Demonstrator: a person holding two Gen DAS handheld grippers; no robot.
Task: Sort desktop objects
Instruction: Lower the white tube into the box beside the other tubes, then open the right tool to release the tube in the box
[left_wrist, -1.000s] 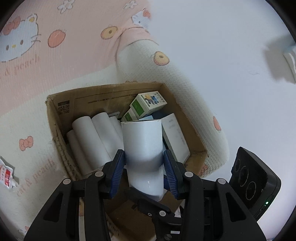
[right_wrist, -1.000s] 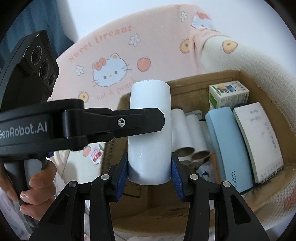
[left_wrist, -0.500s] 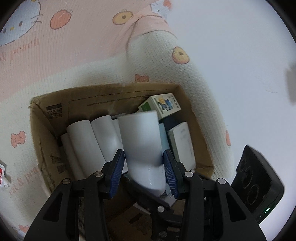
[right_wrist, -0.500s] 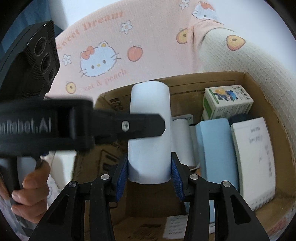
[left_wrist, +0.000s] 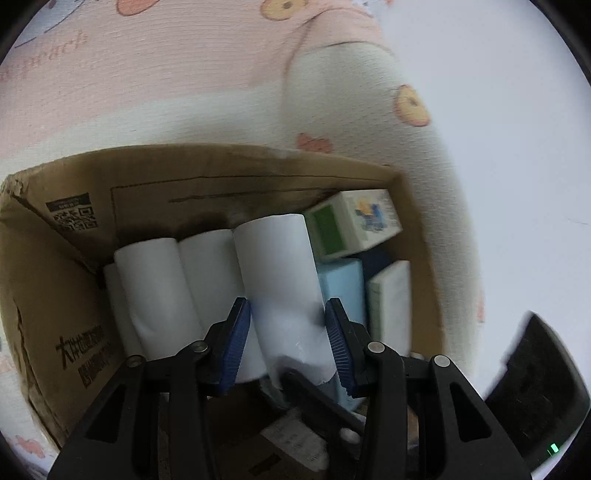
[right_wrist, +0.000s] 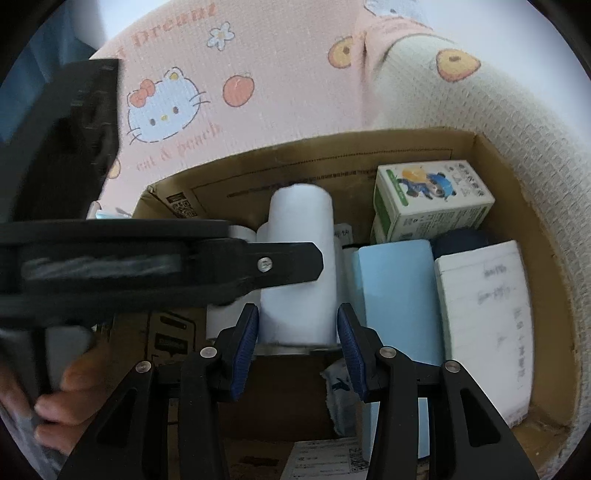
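2 grippers share 1 white roll (left_wrist: 280, 280): the left gripper (left_wrist: 288, 347) has its blue pads pressed against the roll's sides low down, and the right gripper (right_wrist: 297, 347) clamps the same roll (right_wrist: 299, 258) near its bottom end, with the left tool's black finger (right_wrist: 258, 264) crossing in front of it. The roll stands tilted inside the cardboard box (left_wrist: 155, 192), its lower end down among the contents, leaning beside 2 other white rolls (left_wrist: 177, 291) stacked against the left wall. To its right lie a pale blue case (right_wrist: 397, 295), a white notepad (right_wrist: 487, 325) with faint writing, and a green-and-white carton (right_wrist: 428, 201) propped at the back corner. The box rests on a pink cartoon-print blanket (right_wrist: 236, 51). A hand (right_wrist: 55, 410) grips the left tool's handle at the lower left of the right view. Risks, as I judge them: with both tools squeezing 1 soft roll, an uneven pull could crush or twist it; if either lets go while it is tilted, it may topple onto the blue case instead of settling with the other rolls; and the left finger could catch the box wall or jostle the neighbouring rolls. Hard to read: the roll's bottom edge is hidden behind the gripper bodies, so whether it touches the box floor cannot be told; papers at the box's near end are cut off, and a dark object behind the blue case is unclear.
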